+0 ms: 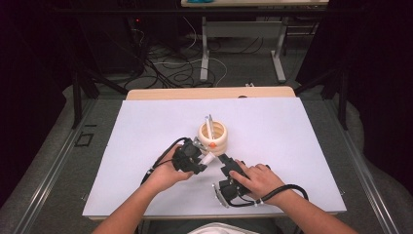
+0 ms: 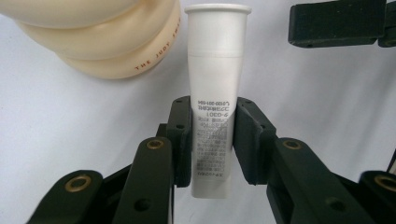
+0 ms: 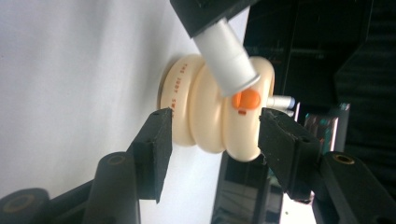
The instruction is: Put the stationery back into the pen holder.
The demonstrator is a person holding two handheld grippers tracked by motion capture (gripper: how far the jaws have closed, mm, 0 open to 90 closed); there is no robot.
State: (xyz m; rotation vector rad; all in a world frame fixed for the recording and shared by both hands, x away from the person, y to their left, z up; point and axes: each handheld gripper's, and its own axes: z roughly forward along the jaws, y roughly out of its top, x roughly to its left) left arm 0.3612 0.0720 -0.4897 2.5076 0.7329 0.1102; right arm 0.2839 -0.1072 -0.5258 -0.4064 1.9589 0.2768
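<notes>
left tool (image 2: 212,140): pinches white tube (image 2: 214,93) beside cream ribbed cup (image 1: 213,136) | right tool (image 3: 215,140): open, empty, near cup | tube not in yet

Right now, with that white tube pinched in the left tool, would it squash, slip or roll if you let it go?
The tube probably dents a little: the flat crimped end suggests soft plastic. Its smooth printed skin may slide in the left tool. Laid on the table, the round cap could make it roll in a curve.
</notes>
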